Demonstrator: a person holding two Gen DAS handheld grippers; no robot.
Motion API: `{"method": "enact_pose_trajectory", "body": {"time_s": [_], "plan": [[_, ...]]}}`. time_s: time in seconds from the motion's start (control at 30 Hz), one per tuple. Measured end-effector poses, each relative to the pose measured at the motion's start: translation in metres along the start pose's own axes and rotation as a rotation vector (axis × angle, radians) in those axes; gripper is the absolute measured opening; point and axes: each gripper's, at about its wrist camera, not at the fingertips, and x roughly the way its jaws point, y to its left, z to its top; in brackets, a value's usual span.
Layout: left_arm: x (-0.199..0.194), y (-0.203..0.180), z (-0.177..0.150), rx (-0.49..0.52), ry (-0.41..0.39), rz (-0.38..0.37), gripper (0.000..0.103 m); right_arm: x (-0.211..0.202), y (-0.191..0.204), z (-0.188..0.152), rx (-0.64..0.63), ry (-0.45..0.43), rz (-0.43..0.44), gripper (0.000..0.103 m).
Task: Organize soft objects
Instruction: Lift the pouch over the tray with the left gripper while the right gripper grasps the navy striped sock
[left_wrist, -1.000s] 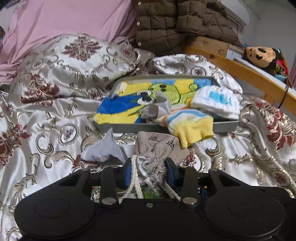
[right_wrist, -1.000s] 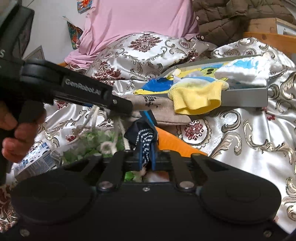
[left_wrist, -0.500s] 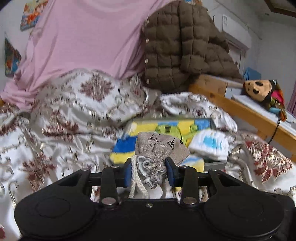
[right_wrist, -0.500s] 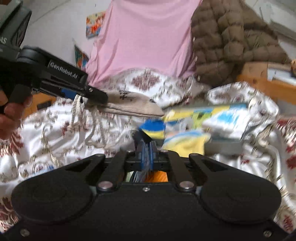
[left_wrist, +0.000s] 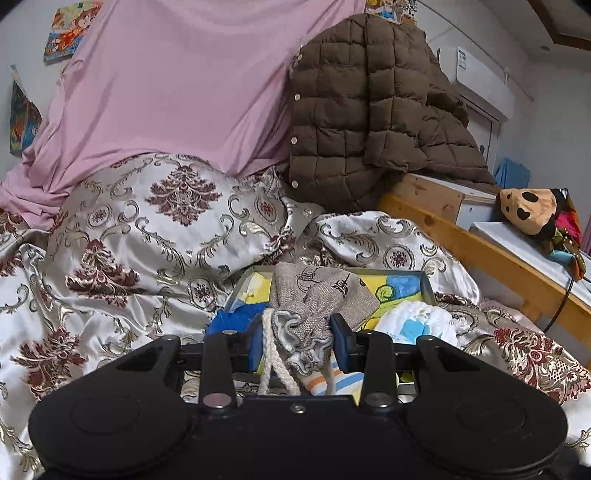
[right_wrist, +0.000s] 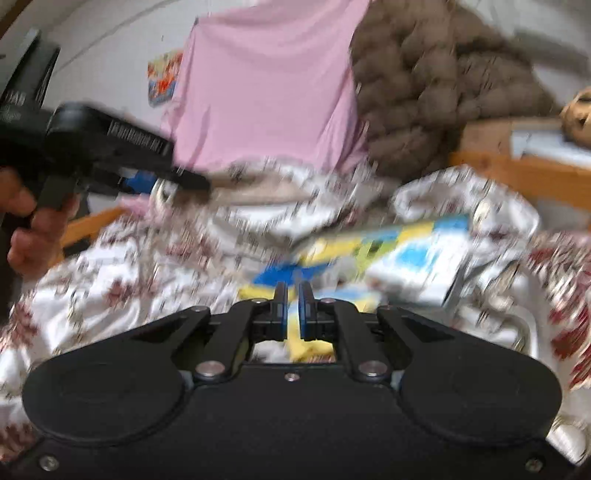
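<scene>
Burlap pouch (left_wrist: 317, 295) sharp leftward, perhaps blurred rightward.

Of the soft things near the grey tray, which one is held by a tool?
The beige burlap drawstring pouch, clamped at its gathered neck in the left tool. The white-and-blue folded cloth lies in the tray, untouched.

Bedspread (left_wrist: 122, 258): silver-white satin with maroon medallions and gold scrollwork; sheet (left_wrist: 173, 85) draped behind: plain pink; quilted jacket (left_wrist: 373, 122): brown, with pale snaps; drawstring pouch (left_wrist: 317, 295): beige weave with dark line drawings, grey lining, off-white cord; tray (left_wrist: 426, 284): grey rim, its picture in blue, yellow and green; folded cloth (left_wrist: 417, 325): white with light blue patches; gripper pads (left_wrist: 340, 341): blue on black; plush toy (left_wrist: 528, 210): tan with black spots.
</scene>
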Motion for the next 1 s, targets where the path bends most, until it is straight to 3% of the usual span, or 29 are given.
{"method": "enact_pose_trajectory", "body": {"time_s": [0.13,0.2,0.27,0.6,0.63,0.67,0.77,0.87,1.0], "plan": [[0.006,0.002,-0.009,0.006,0.019,-0.01,0.039,0.016,0.016,-0.022,-0.052,0.102,0.02,0.013],[0.009,0.005,-0.012,0.0,0.026,-0.014,0.039,0.023,0.022,-0.03,-0.056,0.142,0.032,0.021],[0.012,0.008,-0.016,-0.007,0.033,-0.018,0.039,0.03,0.024,-0.04,-0.063,0.165,0.033,0.037],[0.031,0.024,-0.033,-0.029,0.068,-0.032,0.039,0.052,0.044,-0.072,-0.109,0.252,0.02,0.042],[0.033,0.025,-0.034,-0.031,0.071,-0.032,0.039,0.054,0.046,-0.072,-0.122,0.261,0.017,0.039],[0.035,0.027,-0.035,-0.032,0.074,-0.033,0.039,0.056,0.048,-0.072,-0.14,0.266,0.011,0.029],[0.037,0.031,-0.039,-0.034,0.082,-0.032,0.039,0.063,0.056,-0.08,-0.169,0.299,0.016,0.012],[0.037,0.034,-0.04,-0.037,0.085,-0.032,0.039,0.064,0.06,-0.087,-0.183,0.309,0.016,0.003],[0.035,0.035,-0.04,-0.033,0.082,-0.033,0.039,0.058,0.058,-0.087,-0.165,0.27,0.01,0.0]]}}
